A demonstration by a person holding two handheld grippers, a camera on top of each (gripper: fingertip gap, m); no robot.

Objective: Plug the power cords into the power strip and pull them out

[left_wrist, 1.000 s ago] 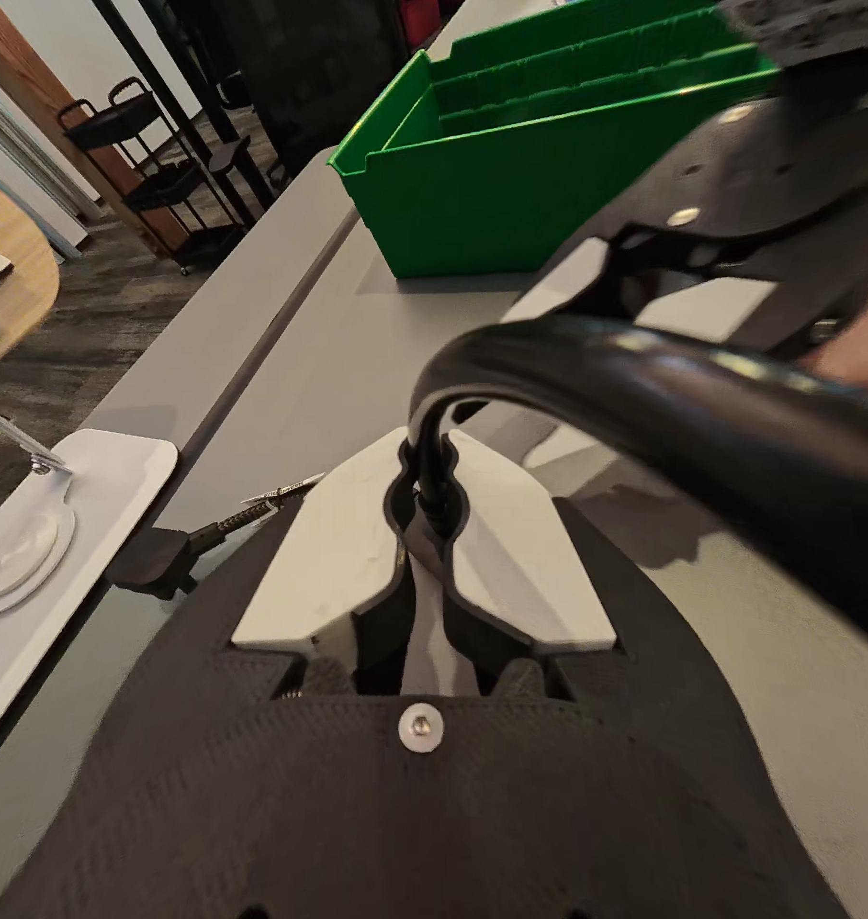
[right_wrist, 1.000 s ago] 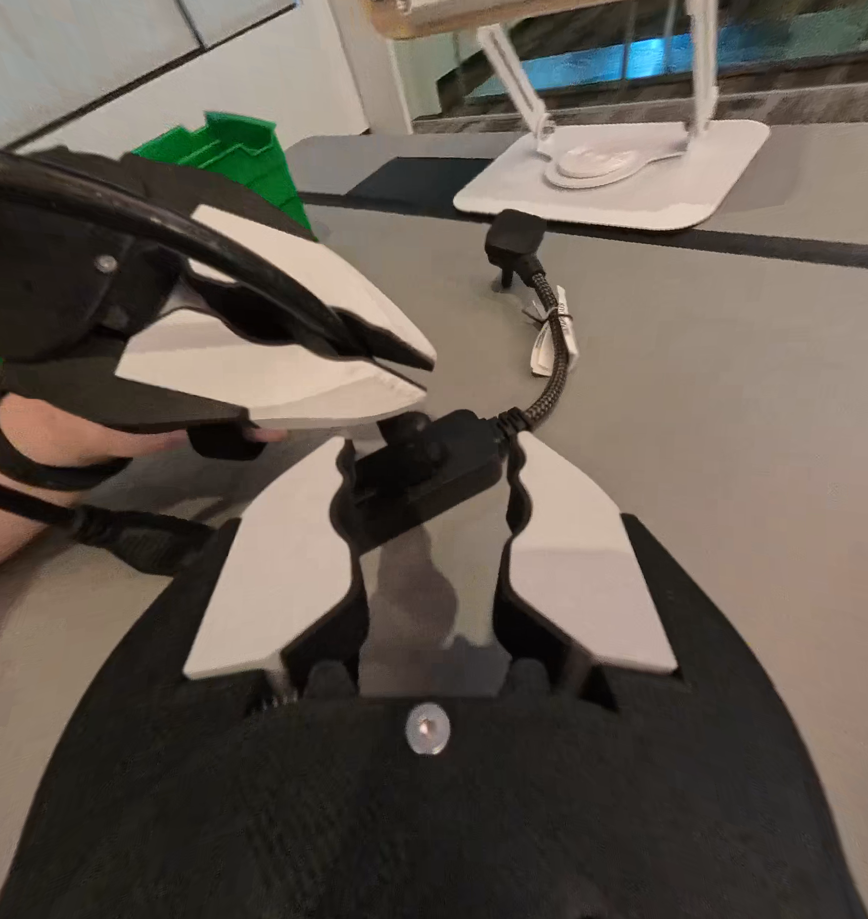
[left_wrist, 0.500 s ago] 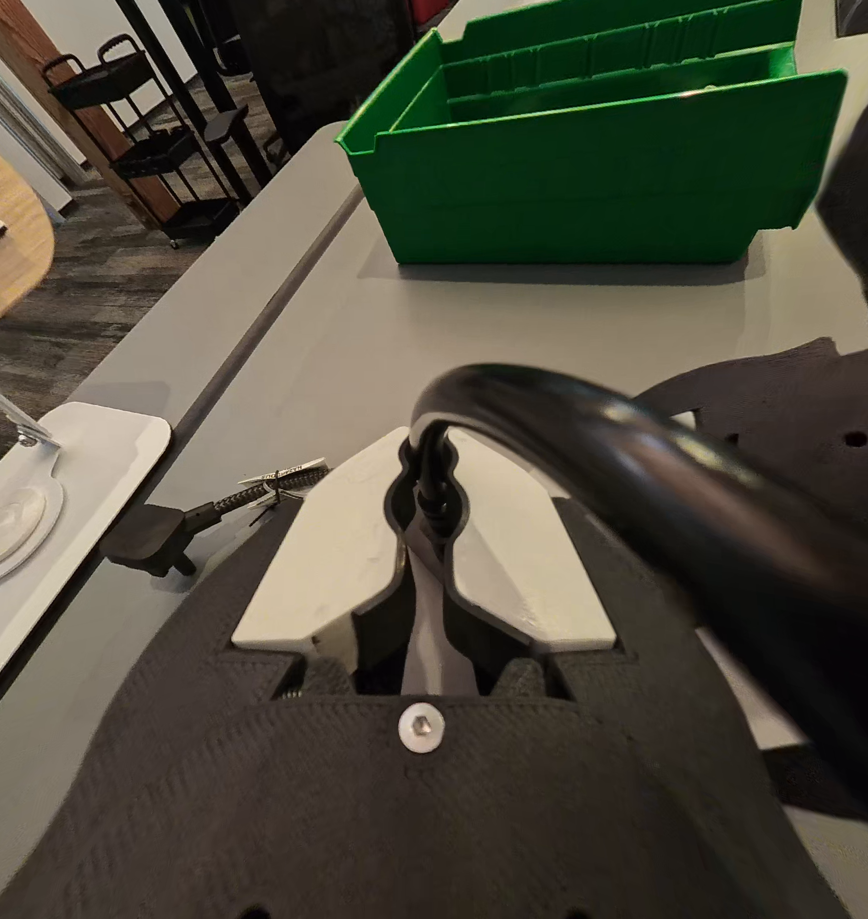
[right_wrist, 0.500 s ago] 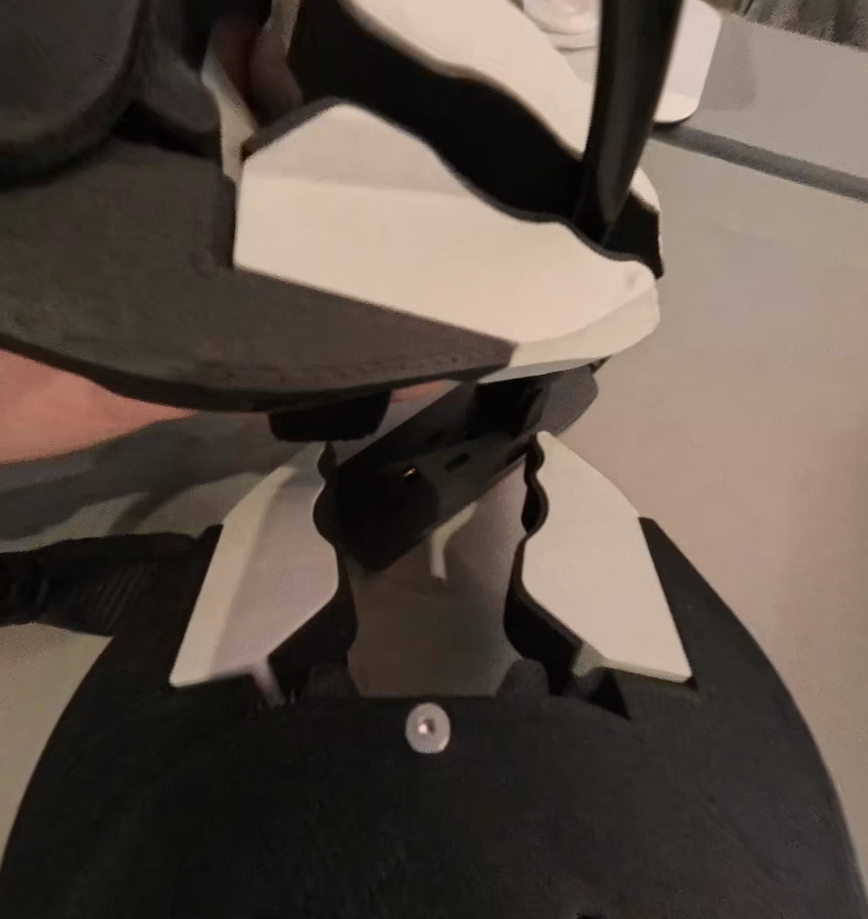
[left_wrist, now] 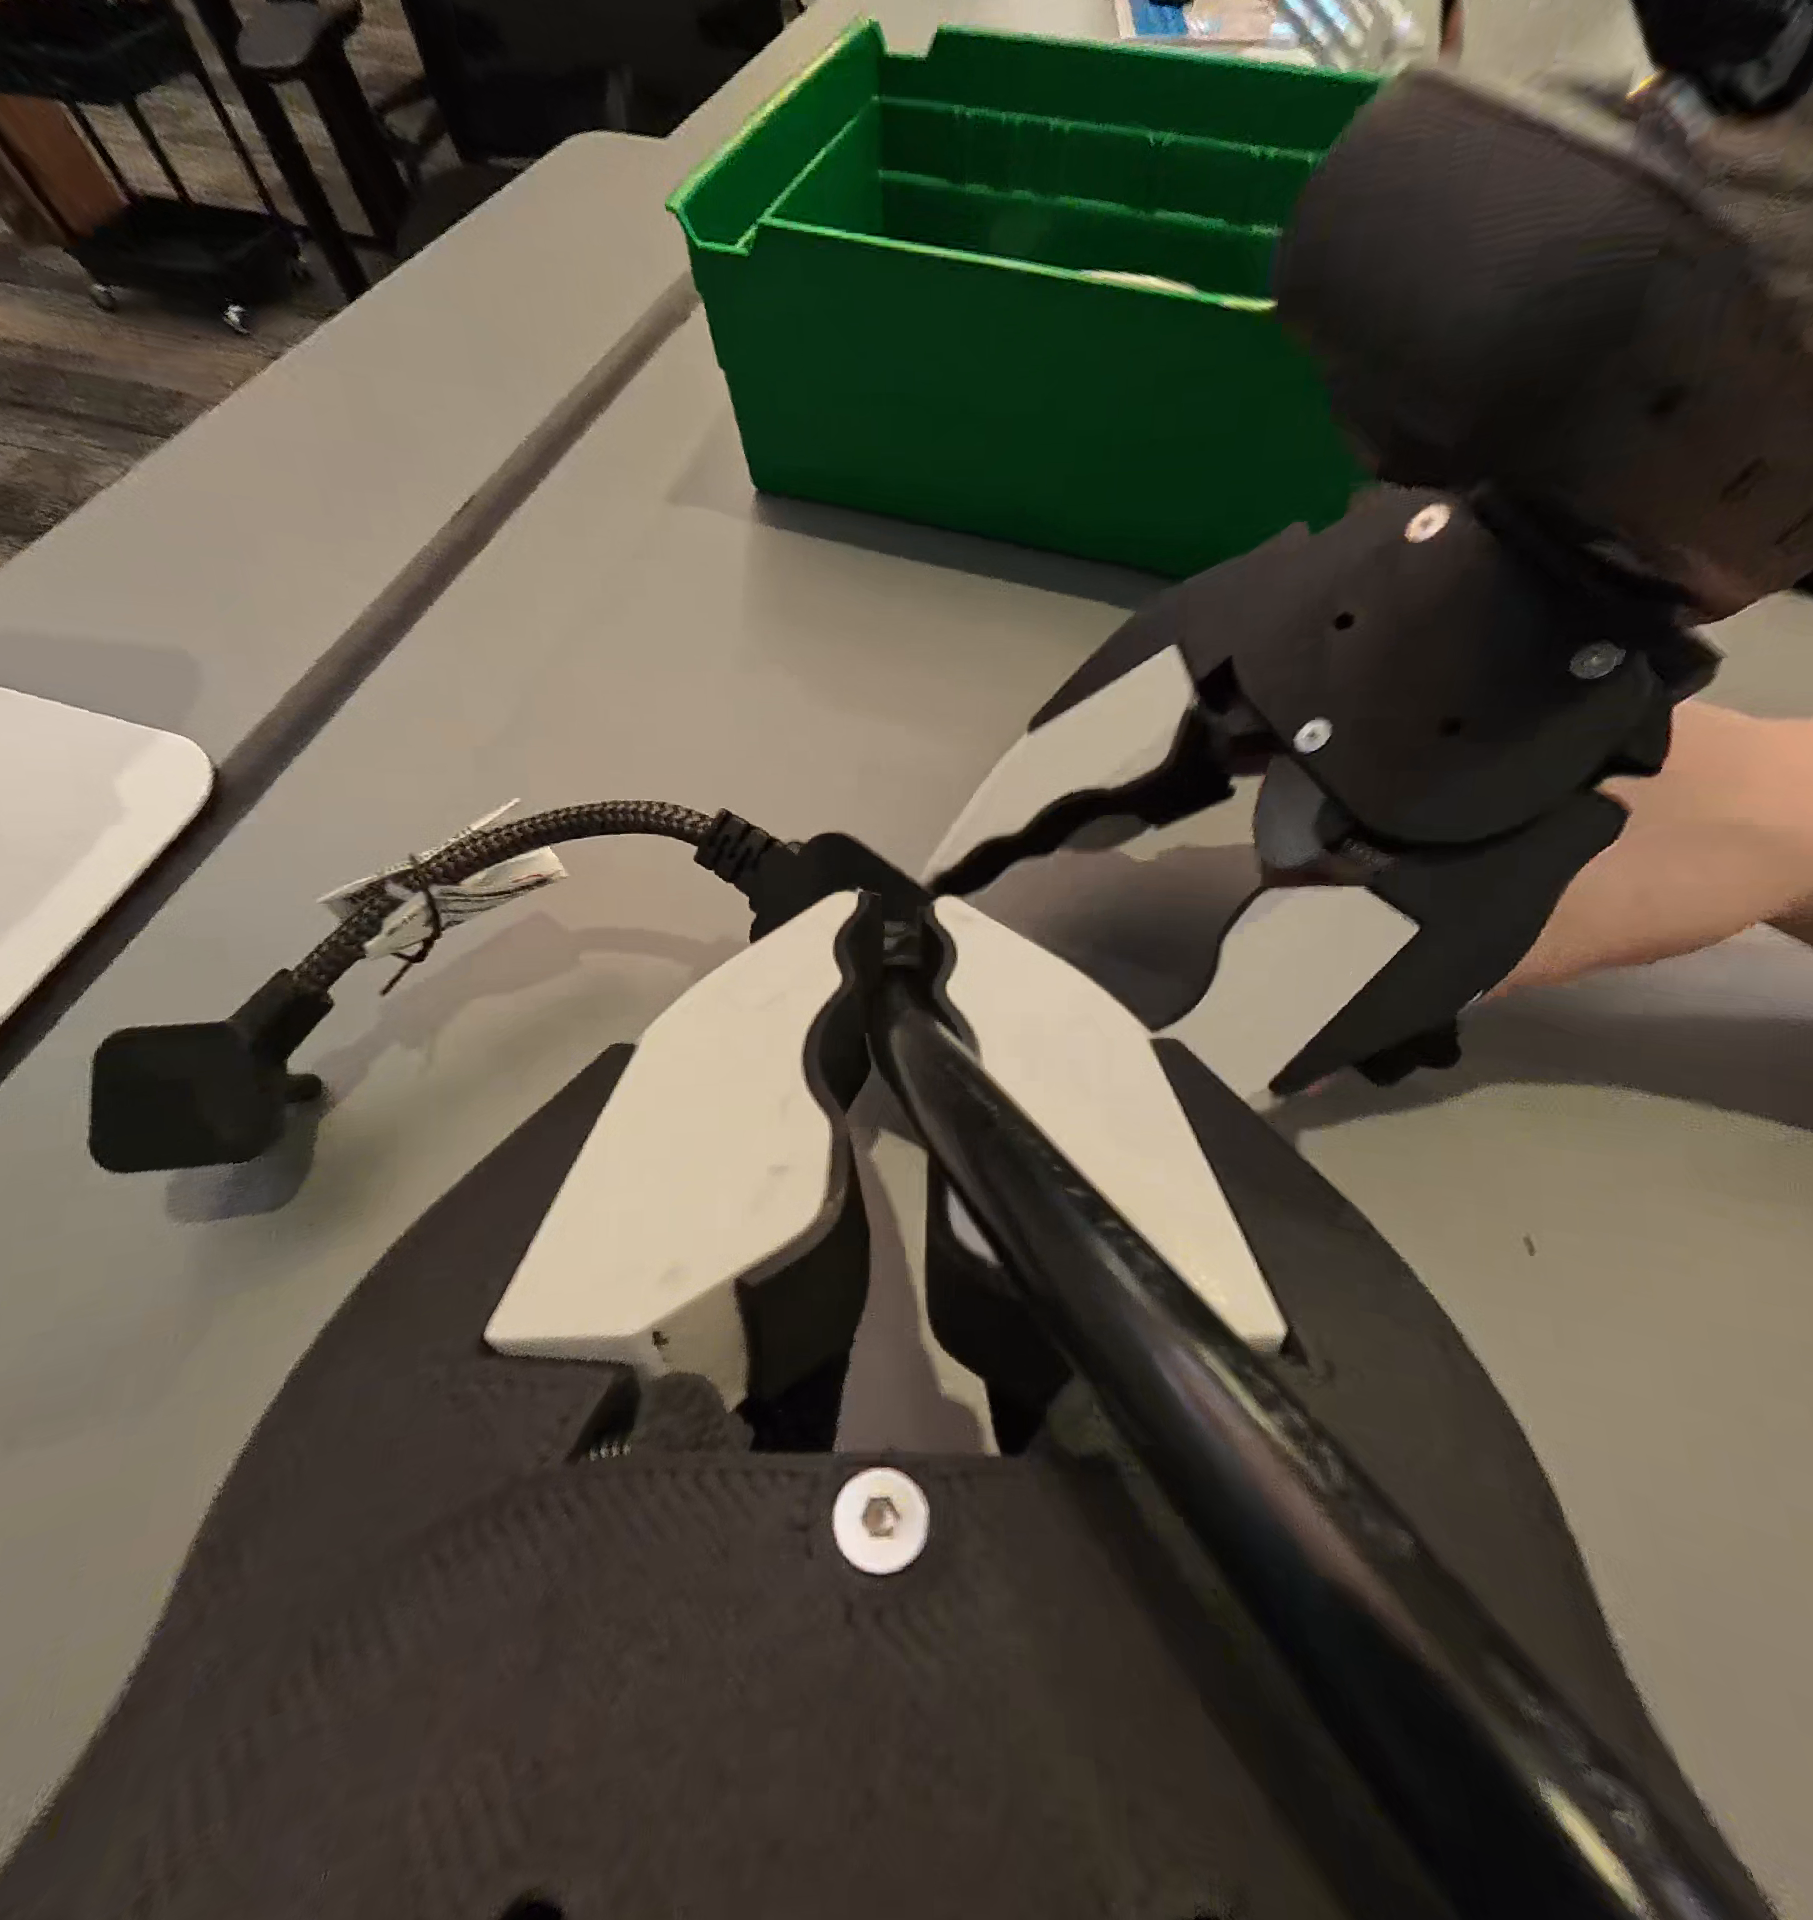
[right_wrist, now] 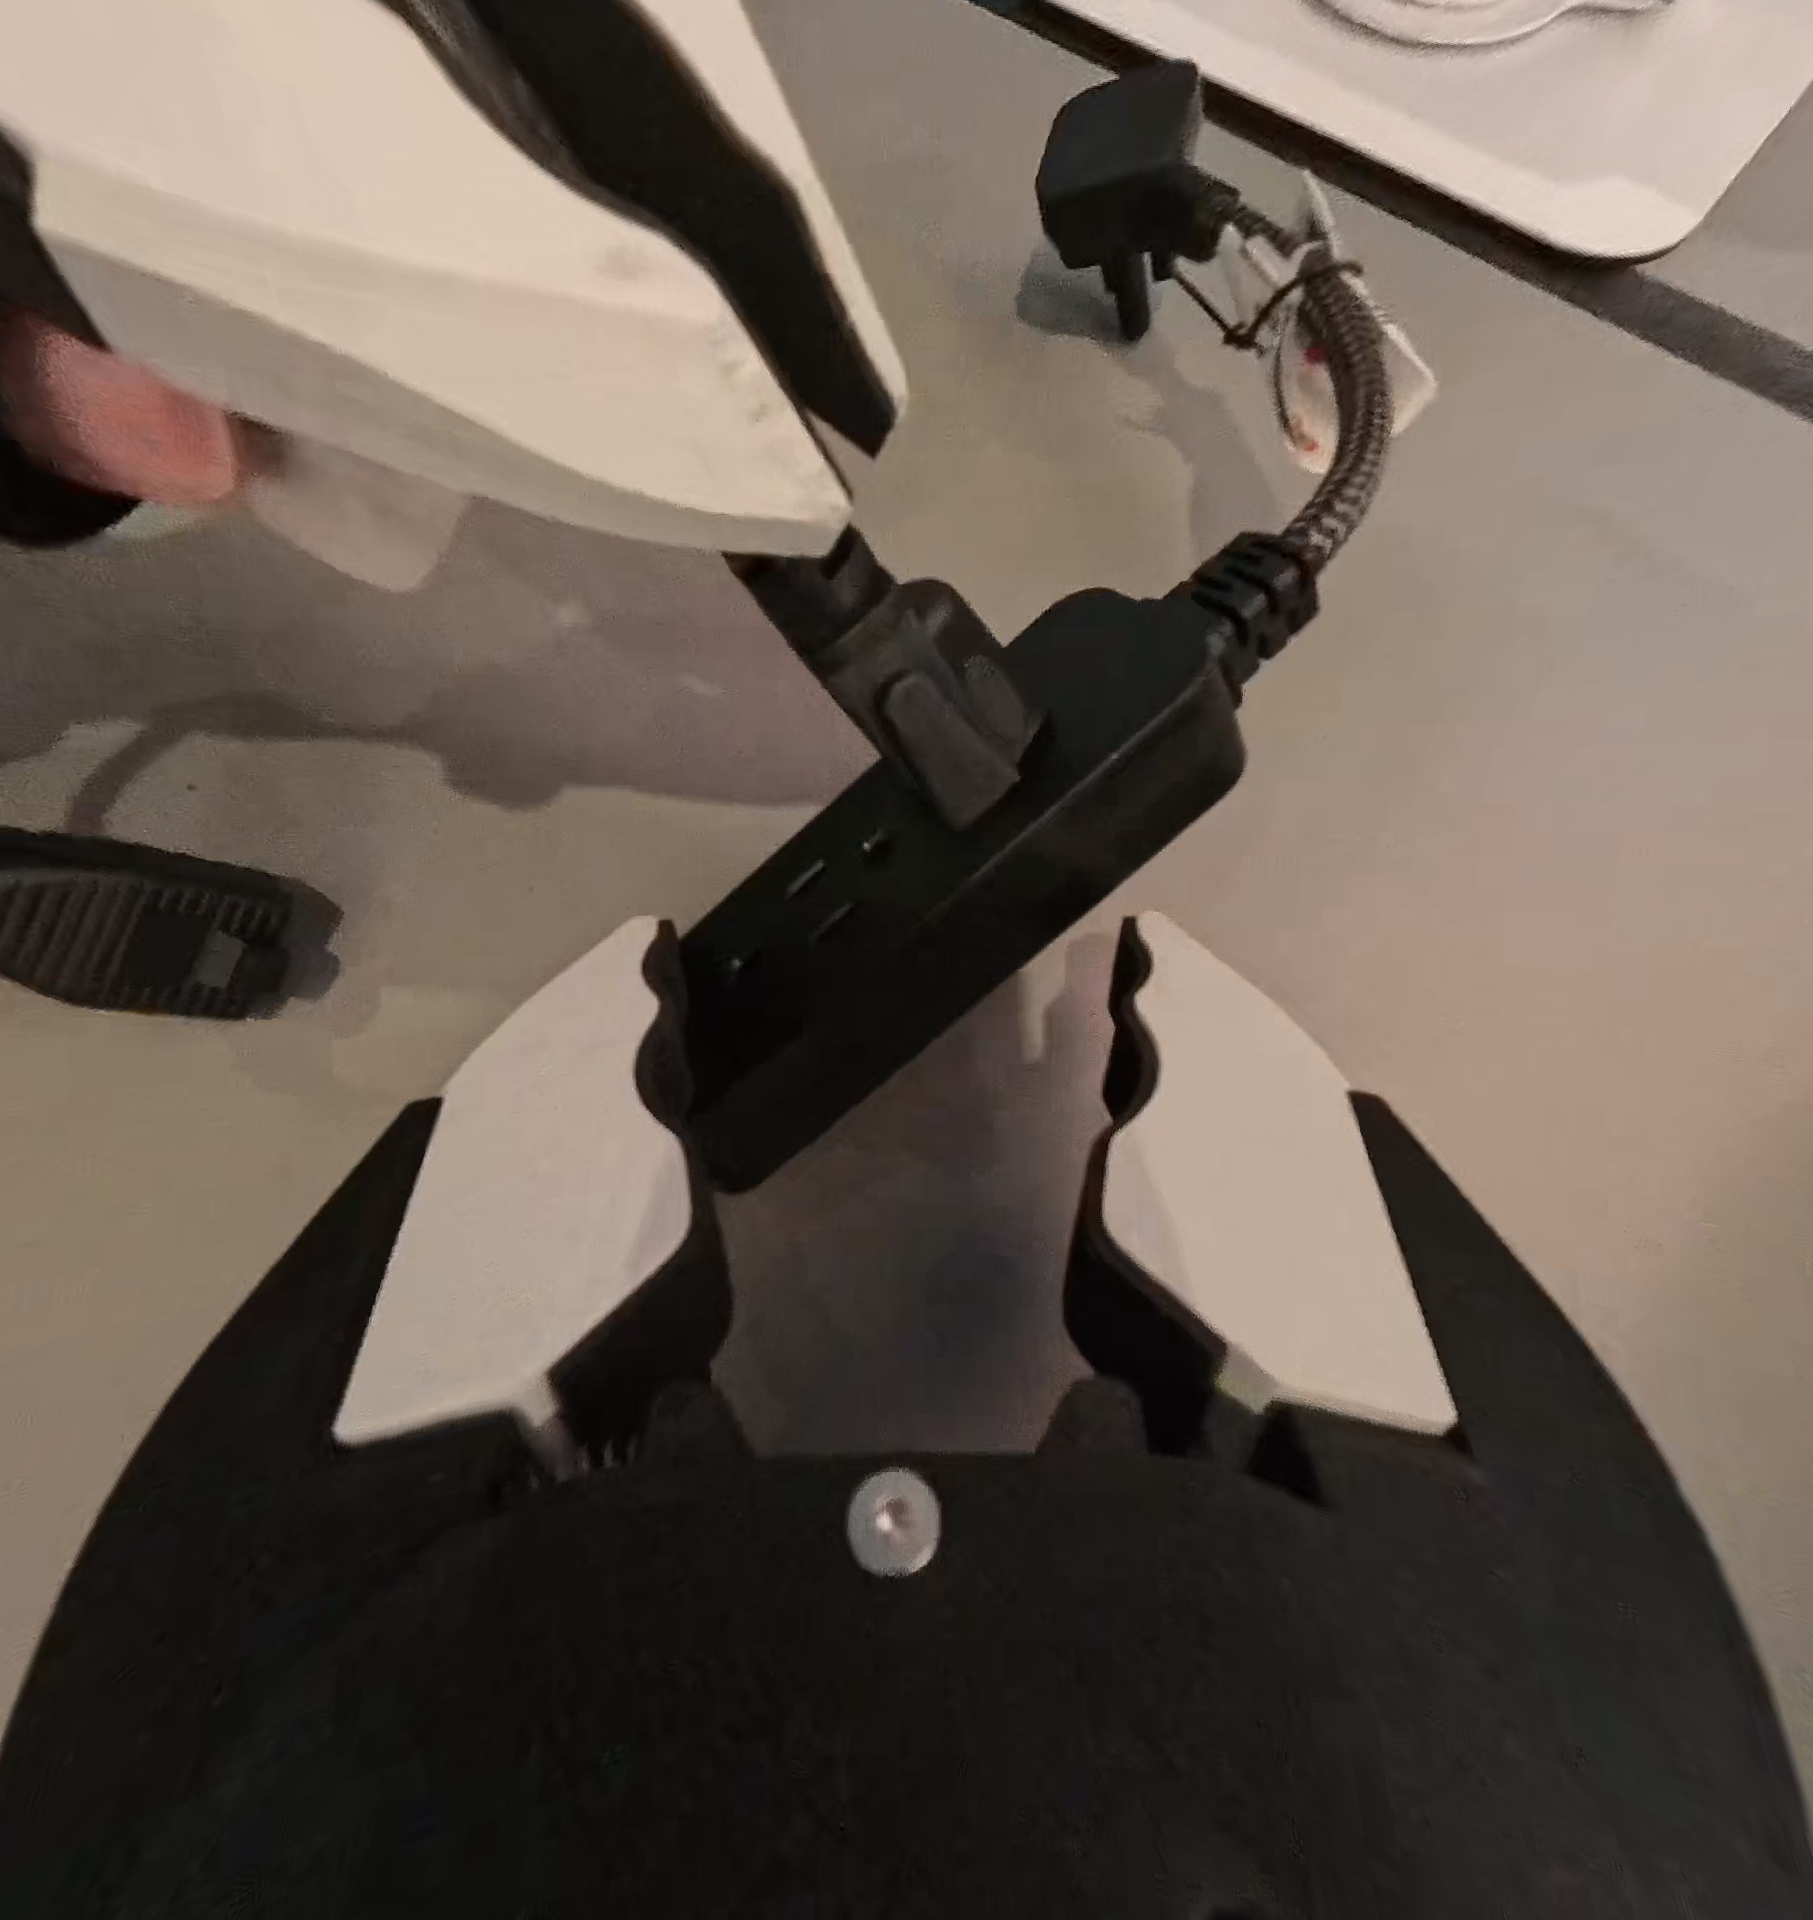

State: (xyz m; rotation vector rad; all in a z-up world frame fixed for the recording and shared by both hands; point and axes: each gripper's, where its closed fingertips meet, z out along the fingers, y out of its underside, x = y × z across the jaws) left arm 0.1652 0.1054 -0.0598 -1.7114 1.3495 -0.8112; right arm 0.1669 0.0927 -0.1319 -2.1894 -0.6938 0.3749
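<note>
Right wrist view: we see right gripper [right_wrist: 897,1049] with fingers spread wide, near end of black power strip [right_wrist: 943,894] lying between them, touching left finger only, no grip. Strip rests diagonally on grey table [right_wrist: 1504,935]. Plug [right_wrist: 928,707] of black power cord [left_wrist: 1141,1278] sits on strip's far socket; we cannot tell how deep. Left gripper [left_wrist: 886,920] pinches cord just behind plug, fingers nearly together. Strip's braided lead [left_wrist: 528,857] curves to its own plug [left_wrist: 190,1091] near white pad [left_wrist: 50,821]. Green bin [left_wrist: 985,343] stands beyond.
</note>
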